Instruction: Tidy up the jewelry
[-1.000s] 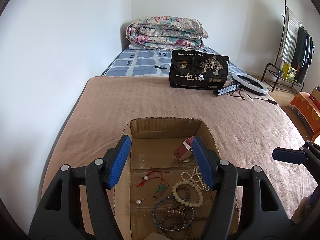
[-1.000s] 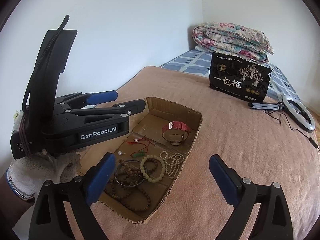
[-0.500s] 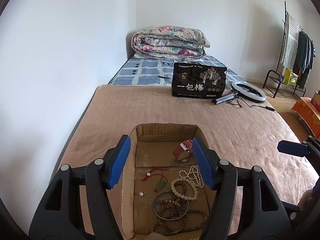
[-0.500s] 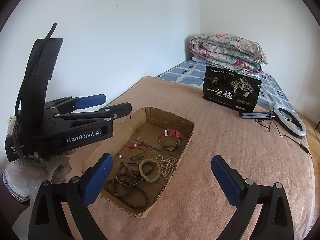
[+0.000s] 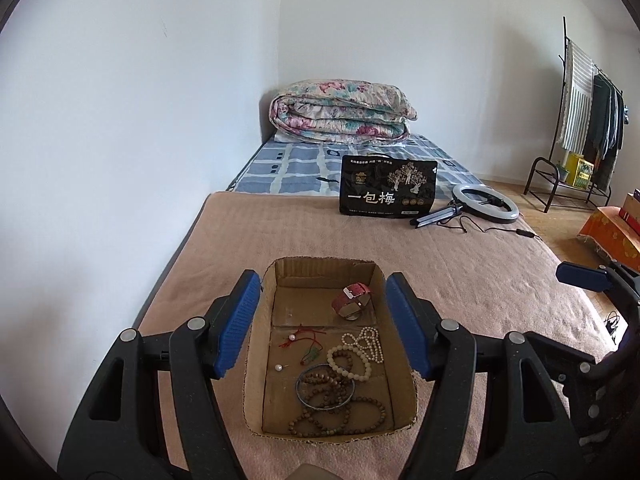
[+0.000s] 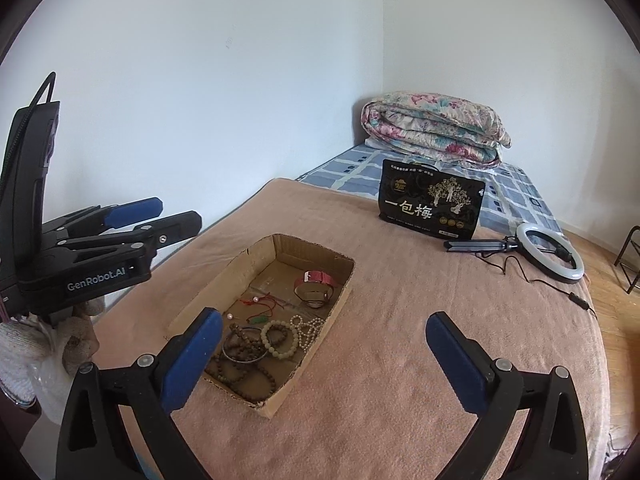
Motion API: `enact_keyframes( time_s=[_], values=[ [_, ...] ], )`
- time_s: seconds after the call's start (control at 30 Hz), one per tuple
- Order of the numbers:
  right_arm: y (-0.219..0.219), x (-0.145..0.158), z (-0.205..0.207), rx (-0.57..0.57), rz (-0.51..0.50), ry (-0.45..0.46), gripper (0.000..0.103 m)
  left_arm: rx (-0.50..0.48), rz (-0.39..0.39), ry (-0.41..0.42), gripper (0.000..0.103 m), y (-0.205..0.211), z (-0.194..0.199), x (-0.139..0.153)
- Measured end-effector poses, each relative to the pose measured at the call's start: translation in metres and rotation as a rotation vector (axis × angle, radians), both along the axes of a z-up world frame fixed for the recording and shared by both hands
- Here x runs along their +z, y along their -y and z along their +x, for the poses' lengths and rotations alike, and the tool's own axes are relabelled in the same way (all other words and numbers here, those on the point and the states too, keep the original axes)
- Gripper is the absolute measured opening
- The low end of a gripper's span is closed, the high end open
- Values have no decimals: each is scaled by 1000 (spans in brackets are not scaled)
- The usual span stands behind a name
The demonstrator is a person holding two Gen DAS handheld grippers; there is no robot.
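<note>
An open cardboard box [image 5: 324, 269] [image 6: 304, 254] lies on the pink blanket. It holds a red watch [image 5: 352, 300] [image 6: 314, 286], a pearl necklace [image 5: 370, 340], a cream bead bracelet [image 5: 348, 364], a metal bangle [image 5: 325, 390], brown wooden beads [image 5: 340, 412], a red cord with a green pendant [image 5: 306, 340] and a loose pearl [image 5: 279, 367]. My left gripper [image 5: 323, 280] [image 6: 176, 211] hovers above and behind the box, jaws opening, nothing between them. My right gripper [image 6: 323, 316] hangs to the box's right, jaws opening wide and empty.
At the back of the bed stand a black printed bag [image 5: 388, 188], a ring light with its cable [image 5: 484, 202] and a folded floral quilt [image 5: 340, 112]. A white wall runs along the bed's left side. A clothes rack [image 5: 580, 120] stands far right. A gloved hand [image 6: 24, 340] holds the left gripper.
Both grippers have drawn back and upward from the box, so it looks smaller and farther off. The jaws of both stand a little wider. The jewelry has not moved.
</note>
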State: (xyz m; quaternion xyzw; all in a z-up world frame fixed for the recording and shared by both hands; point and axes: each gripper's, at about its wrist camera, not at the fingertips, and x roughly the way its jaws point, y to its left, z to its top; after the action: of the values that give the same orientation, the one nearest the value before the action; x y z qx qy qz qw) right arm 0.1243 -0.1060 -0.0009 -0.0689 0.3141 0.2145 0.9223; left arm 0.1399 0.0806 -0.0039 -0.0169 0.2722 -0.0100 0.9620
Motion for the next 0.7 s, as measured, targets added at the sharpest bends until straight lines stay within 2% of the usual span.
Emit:
enact_keyframes(
  time_s=[0.03,0.3,0.43,0.57,0.63,0.7],
  values=[
    [3,1,-2,-4,-5,9,103,7,0,6,78,1,-4,2],
    [26,10,-21,-49,-32,47,103,14,-4,14,80,15,-36,12],
    [39,12,-28,-86,-39,51,103,14,-10,14,86,23,-50,13],
    [51,14,-32,-123,-45,55,103,10,17,7,88,33,-60,13],
    [56,13,-31,-141,-47,52,103,4,27,1,98,37,-64,13],
    [61,11,-30,-160,-51,44,103,16,32,5,103,39,-66,14]
  ],
)
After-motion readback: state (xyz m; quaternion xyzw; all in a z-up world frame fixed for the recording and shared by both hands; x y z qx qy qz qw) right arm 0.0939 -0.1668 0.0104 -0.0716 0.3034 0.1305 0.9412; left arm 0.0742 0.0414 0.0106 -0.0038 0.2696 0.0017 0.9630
